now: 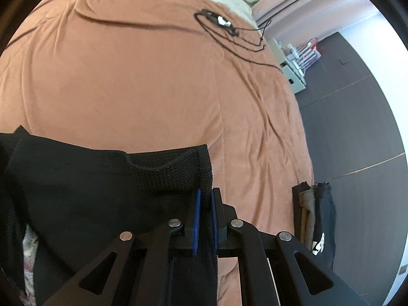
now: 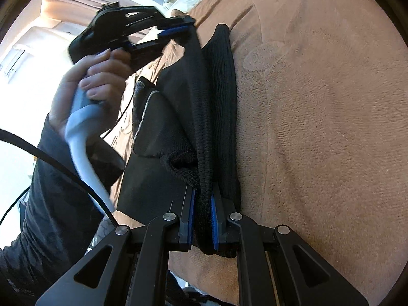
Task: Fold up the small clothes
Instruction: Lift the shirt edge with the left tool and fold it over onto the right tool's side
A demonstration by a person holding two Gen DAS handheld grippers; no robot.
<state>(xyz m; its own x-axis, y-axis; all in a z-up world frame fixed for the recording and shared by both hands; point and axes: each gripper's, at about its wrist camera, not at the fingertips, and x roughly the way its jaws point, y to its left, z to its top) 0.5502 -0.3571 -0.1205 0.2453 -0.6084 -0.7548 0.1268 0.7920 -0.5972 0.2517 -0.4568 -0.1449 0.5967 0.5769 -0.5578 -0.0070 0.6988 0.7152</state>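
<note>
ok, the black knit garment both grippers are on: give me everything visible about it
The black knit garment is a coarse, ribbed-looking fabric with a thick rolled edge. It is pinched at two spots on that edge: the right gripper is shut on one end, the left gripper on the other, so the edge runs taut between them. The rest drapes slack in folds over the orange blanket. A lighter grey seam or lining shows inside one fold.
</note>
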